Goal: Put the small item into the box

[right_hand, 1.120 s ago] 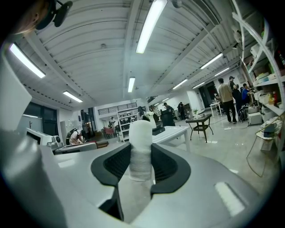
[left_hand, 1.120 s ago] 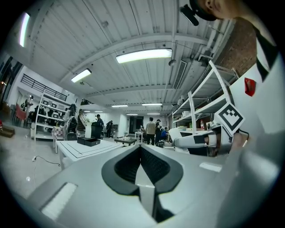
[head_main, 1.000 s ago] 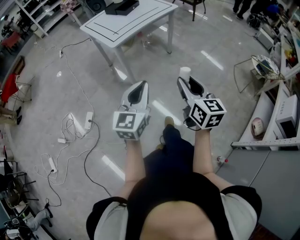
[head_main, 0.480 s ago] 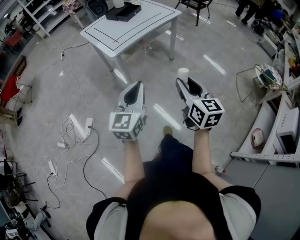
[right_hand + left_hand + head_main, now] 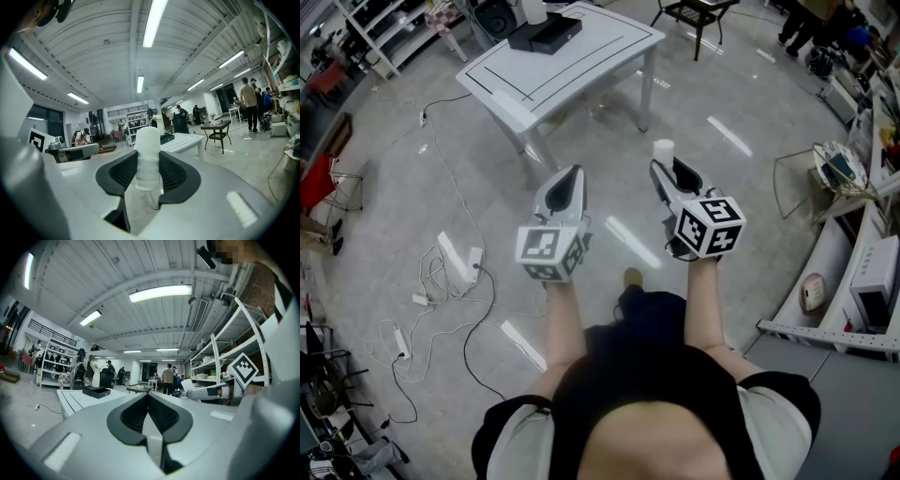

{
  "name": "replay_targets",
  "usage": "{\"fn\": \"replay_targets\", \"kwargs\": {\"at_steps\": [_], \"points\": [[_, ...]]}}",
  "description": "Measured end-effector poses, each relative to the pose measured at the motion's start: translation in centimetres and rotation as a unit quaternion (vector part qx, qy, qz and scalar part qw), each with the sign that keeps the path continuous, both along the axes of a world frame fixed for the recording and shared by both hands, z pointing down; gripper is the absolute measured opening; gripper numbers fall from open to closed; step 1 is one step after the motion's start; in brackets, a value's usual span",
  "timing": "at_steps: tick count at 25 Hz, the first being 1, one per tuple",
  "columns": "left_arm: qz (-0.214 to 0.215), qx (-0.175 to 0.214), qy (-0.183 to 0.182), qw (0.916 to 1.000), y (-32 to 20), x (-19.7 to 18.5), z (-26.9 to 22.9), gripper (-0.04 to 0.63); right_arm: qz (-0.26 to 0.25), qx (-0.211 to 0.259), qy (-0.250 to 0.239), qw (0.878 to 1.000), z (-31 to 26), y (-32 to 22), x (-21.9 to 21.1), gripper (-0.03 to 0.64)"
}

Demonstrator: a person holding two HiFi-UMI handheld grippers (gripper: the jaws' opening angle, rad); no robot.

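So the right tongs (image 5: pixel 667 167) pinch a white roll (image 5: pixel 148 150) around its lower half. Looks light, soft, squashy. Left tongs (image 5: pixel 572 174) are closed, empty.

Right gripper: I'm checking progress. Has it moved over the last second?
Yes. The right gripper, holding a white roll, is closer to the table than before: the floor gap between them has shrunk.
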State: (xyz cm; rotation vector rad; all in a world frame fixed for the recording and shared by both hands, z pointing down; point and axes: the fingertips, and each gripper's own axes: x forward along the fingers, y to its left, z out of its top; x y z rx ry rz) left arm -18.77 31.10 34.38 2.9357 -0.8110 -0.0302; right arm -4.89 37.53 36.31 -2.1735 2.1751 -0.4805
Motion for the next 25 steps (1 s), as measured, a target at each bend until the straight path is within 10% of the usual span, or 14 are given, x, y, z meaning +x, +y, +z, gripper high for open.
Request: {"fn": "replay_targets", "kwargs": {"at_steps": [25], "points": [[-0.032,-0.016,-0.035,0.9988,-7.5,6.2,3.5,0.011,-0.028,-0.017,-0.004,0.999,2.0,-8.2,7.2,0.143]]}}
